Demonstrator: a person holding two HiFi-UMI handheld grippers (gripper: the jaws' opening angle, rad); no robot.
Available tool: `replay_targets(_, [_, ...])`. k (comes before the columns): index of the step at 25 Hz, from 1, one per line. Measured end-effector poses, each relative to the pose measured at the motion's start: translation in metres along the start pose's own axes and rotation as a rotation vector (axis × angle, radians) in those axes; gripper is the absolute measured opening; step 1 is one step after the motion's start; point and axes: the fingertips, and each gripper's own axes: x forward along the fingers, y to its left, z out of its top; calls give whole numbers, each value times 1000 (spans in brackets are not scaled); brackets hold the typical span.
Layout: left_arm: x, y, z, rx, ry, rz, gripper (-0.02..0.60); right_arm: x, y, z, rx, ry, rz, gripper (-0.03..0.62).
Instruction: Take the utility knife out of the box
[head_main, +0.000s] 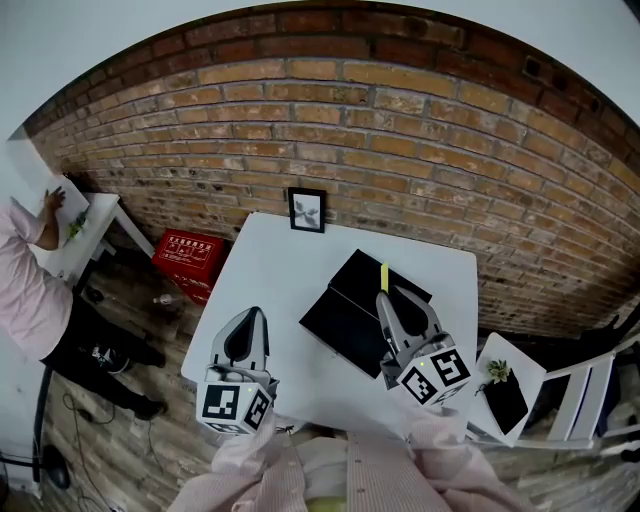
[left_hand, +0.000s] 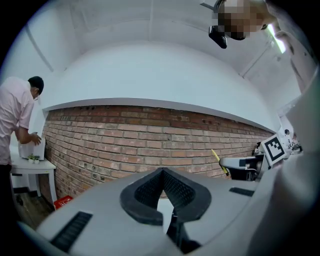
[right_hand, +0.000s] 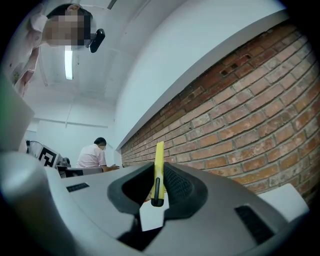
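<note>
The right gripper (head_main: 386, 298) clamps the slim yellow plastic utility knife (right_hand: 158, 170), holding it over the open flat black box (head_main: 345, 322) on the white table (head_main: 265, 270). To its left, the left gripper (left_hand: 162, 172) has its jaws closed on nothing.

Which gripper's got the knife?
The right gripper: a yellow utility knife is clamped between its jaws. The left gripper has its jaws together on nothing.

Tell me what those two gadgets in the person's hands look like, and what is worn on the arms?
The left gripper and right gripper match: smooth light-grey shells that taper towards the tip, lined inside with black ribbed pads. Each carries a cube at its back end, printed with black-and-white square markers. The sleeves are pale pink shirt fabric.
</note>
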Motion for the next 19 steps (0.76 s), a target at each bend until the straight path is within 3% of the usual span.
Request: replay_targets(19, [1,3,-9,-8,22,3,-8,3,0,-20,-17,49,5,61])
